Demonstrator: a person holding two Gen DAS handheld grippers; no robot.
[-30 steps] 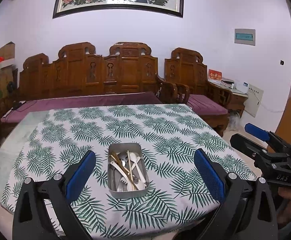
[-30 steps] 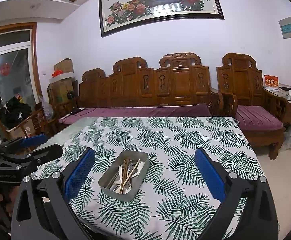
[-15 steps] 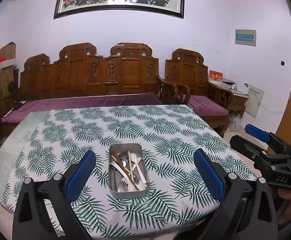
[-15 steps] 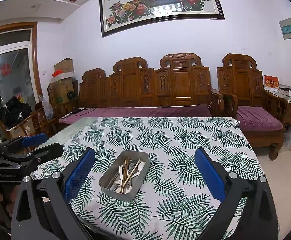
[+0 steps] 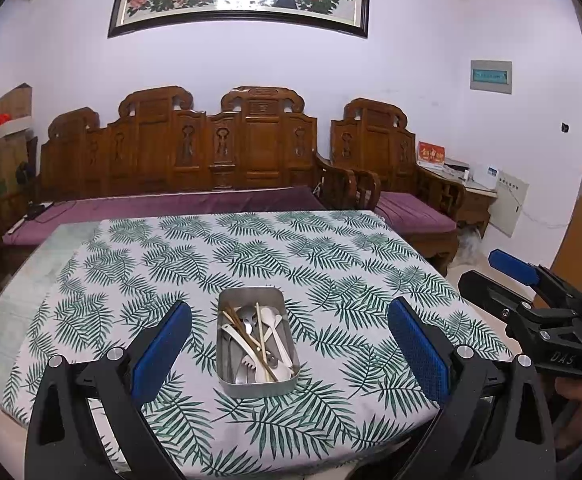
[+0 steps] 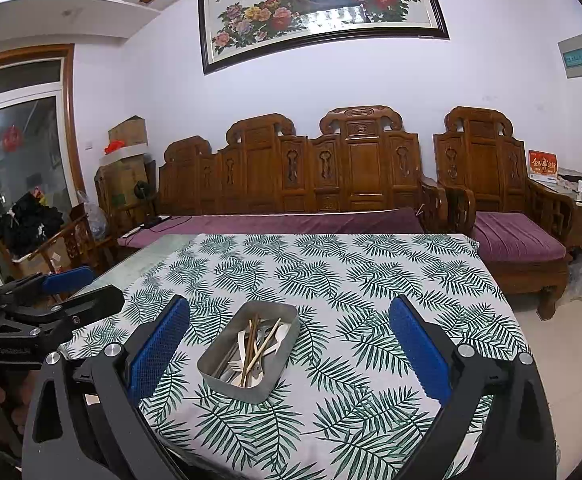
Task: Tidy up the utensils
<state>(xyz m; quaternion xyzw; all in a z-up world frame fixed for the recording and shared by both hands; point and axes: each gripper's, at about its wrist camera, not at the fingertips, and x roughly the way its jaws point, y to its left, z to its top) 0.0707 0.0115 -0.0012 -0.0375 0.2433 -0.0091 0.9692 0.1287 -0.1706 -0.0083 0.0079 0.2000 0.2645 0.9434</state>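
A metal tin [image 5: 257, 387] stands on the leaf-print tablecloth near the front edge; it also shows in the right wrist view [image 6: 227, 382]. It holds mixed utensils [image 5: 257, 340]: white plastic forks and spoons, metal spoons and wooden chopsticks [image 6: 259, 348], piled crosswise. My left gripper [image 5: 289, 340] is open and empty, held above the table's front edge with the tin between its blue pads. My right gripper [image 6: 289, 340] is open and empty, to the right of the tin; it also appears at the right of the left wrist view [image 5: 531, 292].
The tablecloth [image 5: 331, 264] covers most of the table; bare tabletop [image 5: 39, 264] shows at the left. A carved wooden bench with a purple cushion [image 5: 195, 200] stands behind the table, and a wooden armchair [image 6: 503, 216] at the right rear.
Both grippers have risen or drawn back very slightly; the tin sits a little lower in the views. Nothing was taken hold of or moved.
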